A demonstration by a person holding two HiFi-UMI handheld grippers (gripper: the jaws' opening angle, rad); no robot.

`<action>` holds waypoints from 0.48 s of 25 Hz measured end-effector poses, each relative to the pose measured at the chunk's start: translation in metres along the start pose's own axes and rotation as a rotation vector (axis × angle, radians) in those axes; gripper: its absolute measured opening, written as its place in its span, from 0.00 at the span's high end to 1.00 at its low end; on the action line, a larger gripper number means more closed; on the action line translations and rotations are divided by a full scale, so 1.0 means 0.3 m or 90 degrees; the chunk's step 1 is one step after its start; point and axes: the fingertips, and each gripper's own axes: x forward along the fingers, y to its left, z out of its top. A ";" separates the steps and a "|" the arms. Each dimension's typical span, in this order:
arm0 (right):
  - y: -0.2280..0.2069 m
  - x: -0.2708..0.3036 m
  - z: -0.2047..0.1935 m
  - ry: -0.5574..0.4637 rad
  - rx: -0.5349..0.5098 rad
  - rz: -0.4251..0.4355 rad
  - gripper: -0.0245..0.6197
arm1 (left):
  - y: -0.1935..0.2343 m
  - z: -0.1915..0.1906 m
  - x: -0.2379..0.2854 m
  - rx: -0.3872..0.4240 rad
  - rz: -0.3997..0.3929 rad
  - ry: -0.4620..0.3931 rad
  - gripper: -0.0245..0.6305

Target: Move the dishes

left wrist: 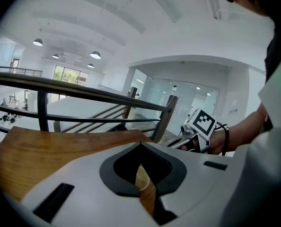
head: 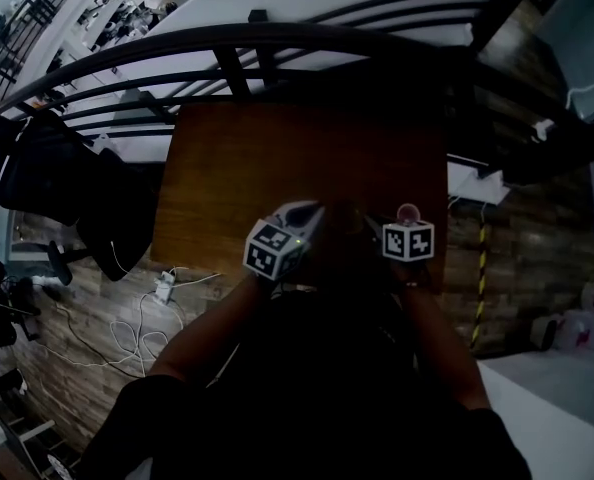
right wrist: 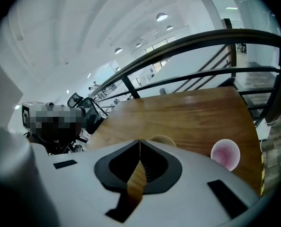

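A small pink dish (right wrist: 224,153) sits on the wooden table (head: 277,158) near its right edge; in the head view this pink dish (head: 409,212) peeks out just behind my right gripper's marker cube. A beige dish (right wrist: 162,139) lies straight ahead of my right gripper (right wrist: 140,142), half hidden by its jaws, which are shut with nothing between them. My left gripper (left wrist: 140,144) is also shut and empty; a bit of the beige dish (left wrist: 141,178) shows through the slot below its tips. Both grippers hover side by side over the table's near edge.
A dark metal railing (head: 277,43) curves round the table's far side, with a drop to a lower floor beyond it. A black office chair (head: 47,183) stands to the left, and cables (head: 147,318) lie on the plank floor beside it.
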 end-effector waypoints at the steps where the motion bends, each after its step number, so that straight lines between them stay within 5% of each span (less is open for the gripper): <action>1: 0.011 -0.006 0.008 -0.003 -0.008 0.000 0.94 | 0.003 0.003 -0.002 -0.003 -0.001 -0.002 0.97; 12: 0.057 -0.055 0.024 -0.025 -0.018 -0.015 0.94 | -0.033 0.010 0.014 0.005 -0.031 0.003 0.97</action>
